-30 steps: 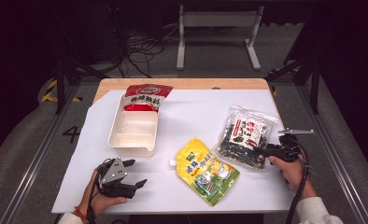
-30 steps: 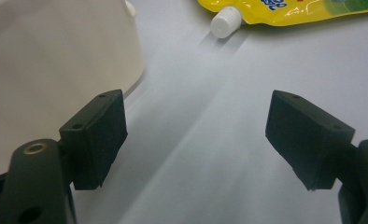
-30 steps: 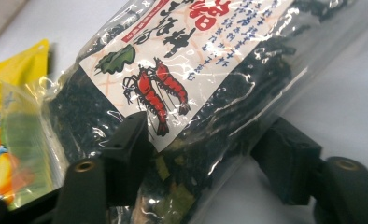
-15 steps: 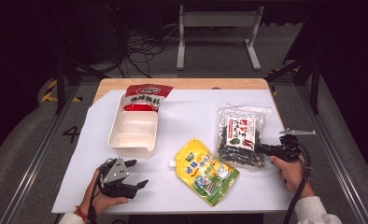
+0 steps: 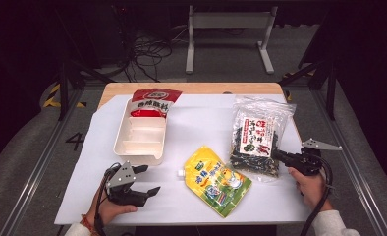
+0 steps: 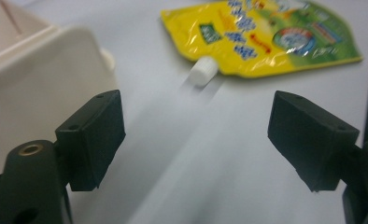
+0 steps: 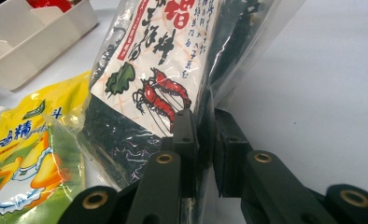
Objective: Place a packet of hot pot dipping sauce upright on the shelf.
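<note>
A: How is the right gripper [image 5: 279,156] seen now, set against a second ago?

B: Its jaws have just been closing, and they are now pinched on the near edge of the seaweed bag [image 5: 258,138]. In the right gripper view the clear plastic rim of the bag [image 7: 163,70] is caught between the two black jaws, with hardly any gap left. A second ago the jaws were spread wider at that same edge.

A: Where is the bag found?

B: It is laid on the right side of the desk [image 5: 201,123], its near end at the right gripper. Since the first earlier picture it has been turned: its far end is now pointed more straight away from the person.

A: And the left gripper [image 5: 145,186]?

B: It is held low over the near left part of the desk, as before. Its jaws are spread wide and nothing is held between them; bare desk is seen through the gap.

A: What else is on the desk?

B: A yellow spouted pouch [image 5: 216,180] is lain flat just left of the bag, and a white divided tray [image 5: 141,135] with a red packet [image 5: 153,101] at its far end is unmoved.
</note>
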A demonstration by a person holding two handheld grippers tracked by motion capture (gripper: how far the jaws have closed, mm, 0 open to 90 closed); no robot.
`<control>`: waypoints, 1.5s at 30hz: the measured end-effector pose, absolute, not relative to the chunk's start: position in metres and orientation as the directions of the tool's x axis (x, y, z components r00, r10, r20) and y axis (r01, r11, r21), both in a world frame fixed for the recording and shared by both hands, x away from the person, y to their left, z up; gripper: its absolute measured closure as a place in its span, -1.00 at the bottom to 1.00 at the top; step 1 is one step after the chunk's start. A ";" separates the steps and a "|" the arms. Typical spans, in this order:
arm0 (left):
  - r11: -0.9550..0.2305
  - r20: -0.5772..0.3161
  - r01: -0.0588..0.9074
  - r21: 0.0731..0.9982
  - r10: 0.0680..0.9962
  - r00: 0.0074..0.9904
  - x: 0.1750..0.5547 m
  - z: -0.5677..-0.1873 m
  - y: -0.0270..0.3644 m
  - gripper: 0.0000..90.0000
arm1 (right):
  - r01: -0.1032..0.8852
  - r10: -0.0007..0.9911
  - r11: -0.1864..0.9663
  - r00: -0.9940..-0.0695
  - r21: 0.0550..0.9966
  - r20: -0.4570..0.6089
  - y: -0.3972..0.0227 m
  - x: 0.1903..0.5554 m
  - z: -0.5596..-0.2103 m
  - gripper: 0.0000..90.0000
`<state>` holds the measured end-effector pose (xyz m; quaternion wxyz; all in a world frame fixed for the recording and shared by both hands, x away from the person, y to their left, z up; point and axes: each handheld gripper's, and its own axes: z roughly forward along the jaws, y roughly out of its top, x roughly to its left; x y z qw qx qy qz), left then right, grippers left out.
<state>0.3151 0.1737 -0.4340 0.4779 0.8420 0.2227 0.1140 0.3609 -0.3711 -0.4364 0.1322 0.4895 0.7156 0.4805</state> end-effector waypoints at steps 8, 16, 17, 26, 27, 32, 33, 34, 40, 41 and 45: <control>-0.489 -0.009 0.212 0.846 0.383 0.923 0.326 -0.423 0.122 -0.63 | 0.502 0.821 0.087 -0.525 0.861 0.224 -0.369 0.357 -0.434 0.81; -0.478 -0.038 0.206 0.854 0.337 0.941 0.356 -0.415 0.063 -0.65 | 0.466 0.814 0.097 -0.546 0.880 0.199 -0.368 0.355 -0.431 0.81; -0.481 -0.031 0.200 0.854 0.336 0.941 0.361 -0.414 0.055 -0.66 | 0.465 0.815 0.101 -0.546 0.879 0.195 -0.367 0.355 -0.431 0.81; -0.457 -0.131 0.302 0.837 0.367 0.921 0.417 -0.417 -0.002 -0.71 | 0.426 0.805 0.104 -0.566 0.899 0.176 -0.366 0.352 -0.430 0.81; -0.454 -0.130 0.299 0.839 0.366 0.921 0.421 -0.418 -0.006 -0.71 | 0.421 0.806 0.106 -0.567 0.901 0.170 -0.366 0.352 -0.430 0.81; -0.437 -0.170 0.343 0.832 0.388 0.906 0.442 -0.423 -0.019 -0.73 | 0.385 0.799 0.115 -0.583 0.916 0.145 -0.364 0.350 -0.427 0.80; -0.438 -0.180 0.352 0.827 0.387 0.904 0.445 -0.425 -0.022 -0.72 | 0.378 0.798 0.116 -0.586 0.918 0.140 -0.363 0.349 -0.427 0.80; -0.446 -0.184 0.356 0.821 0.384 0.905 0.449 -0.426 -0.024 -0.73 | 0.371 0.793 0.116 -0.593 0.921 0.138 -0.363 0.349 -0.427 0.80; -0.423 -0.217 0.375 0.825 0.375 0.901 0.465 -0.427 -0.035 -0.75 | 0.336 0.773 0.112 -0.621 0.935 0.131 -0.362 0.347 -0.425 0.79; -0.419 -0.218 0.370 0.829 0.366 0.905 0.466 -0.426 -0.037 -0.75 | 0.331 0.769 0.112 -0.627 0.937 0.130 -0.362 0.347 -0.424 0.79; -0.396 -0.239 0.366 0.842 0.335 0.911 0.466 -0.423 -0.040 -0.68 | 0.315 0.761 0.114 -0.638 0.942 0.121 -0.360 0.346 -0.423 0.78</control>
